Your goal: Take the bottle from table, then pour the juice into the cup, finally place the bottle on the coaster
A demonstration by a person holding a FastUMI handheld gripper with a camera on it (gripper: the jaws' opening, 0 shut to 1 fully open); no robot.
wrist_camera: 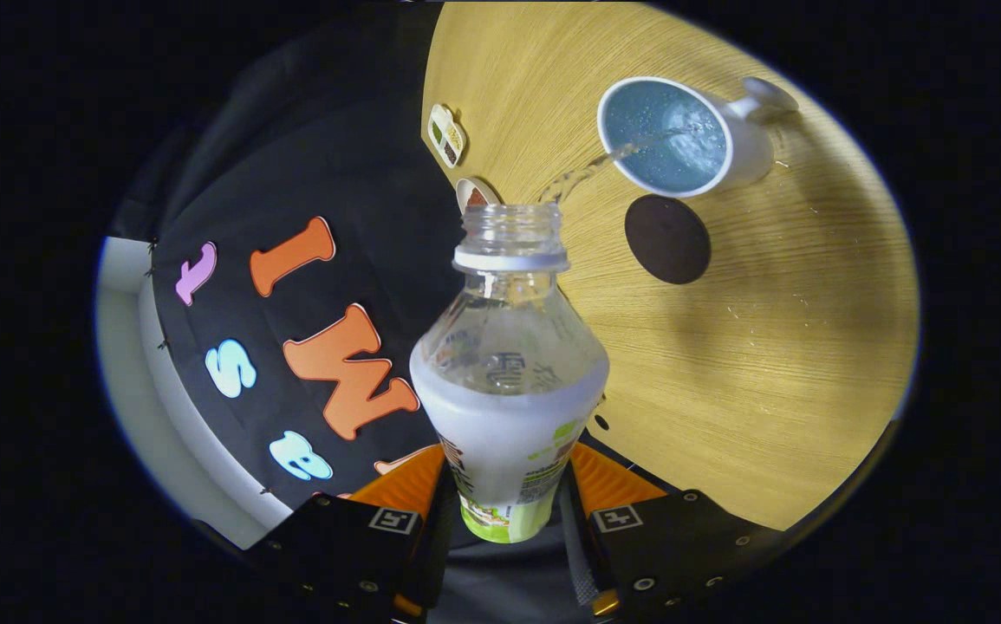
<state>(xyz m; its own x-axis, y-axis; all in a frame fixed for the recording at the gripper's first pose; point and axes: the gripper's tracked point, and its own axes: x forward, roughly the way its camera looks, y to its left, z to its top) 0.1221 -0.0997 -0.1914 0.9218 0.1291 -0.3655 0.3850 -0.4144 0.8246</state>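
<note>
I see the bottle (509, 381) held between the two fingers (418, 485) of my gripper (507, 494), and both fingers press on its lower body, one on each side. The bottle has no cap, and its open mouth points away from the gripper, out over the table (769, 364). The lower part of the bottle is wrapped in a white label with some green at the bottom; the upper part is clear, and a white ring sits under the threaded neck. The whole view is rolled, so the bottle is tipped and the table stands to the right of it, with the black booth wall to the left.

A thin clear stream (587, 173) leaves the mouth and goes far and to the right, into the cup (682, 139). The cup is white with a handle on its far right side, and its inside looks blue, with liquid and small bubbles in it. It stands on the table, well beyond the fingers.

The coaster (666, 239) is a dark round disc which lies flat on the wood just near the cup, between the cup and the bottle's mouth, apart from both.

At the left edge of the table, close to the wall, I see two small objects (446, 134) with white borders; I cannot tell what they are.
</note>
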